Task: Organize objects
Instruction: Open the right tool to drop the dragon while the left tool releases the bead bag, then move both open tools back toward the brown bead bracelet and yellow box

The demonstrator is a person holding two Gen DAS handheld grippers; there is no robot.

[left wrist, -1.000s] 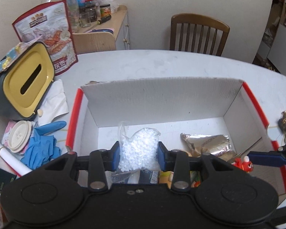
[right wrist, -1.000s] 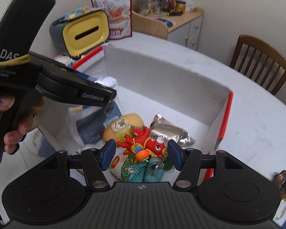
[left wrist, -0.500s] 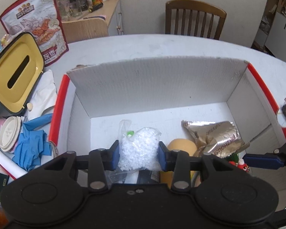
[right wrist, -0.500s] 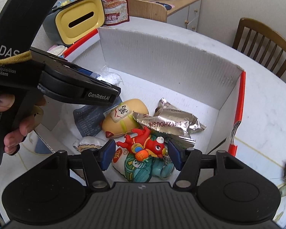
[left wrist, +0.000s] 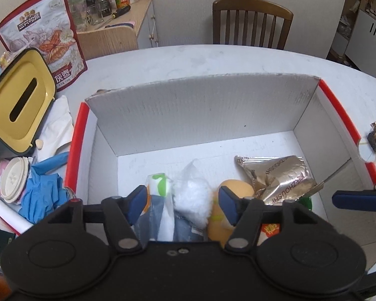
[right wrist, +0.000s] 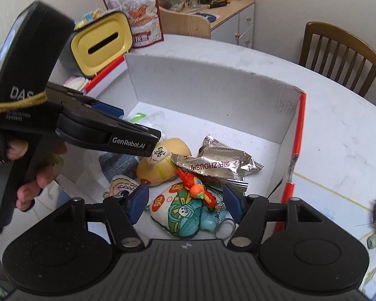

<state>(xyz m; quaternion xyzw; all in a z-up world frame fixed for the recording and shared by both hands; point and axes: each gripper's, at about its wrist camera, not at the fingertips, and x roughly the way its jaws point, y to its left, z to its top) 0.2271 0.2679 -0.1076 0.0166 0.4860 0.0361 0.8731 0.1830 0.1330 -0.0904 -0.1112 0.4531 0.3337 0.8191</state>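
A wooden chair (left wrist: 252,22) and cabinet (left wrist: 127,20) against pale wall.

White box (left wrist: 188,115) with red edges, silver foil packet (left wrist: 275,175), yellow-lidded grey bin (left wrist: 20,102), blue gloves (left wrist: 42,190)

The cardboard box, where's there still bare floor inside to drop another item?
The cardboard box has bare floor along its back wall, behind the bag of white beads and the silver snack packet, widest at the back left corner. The near half is crowded: yellow toy, red figure, keychains.
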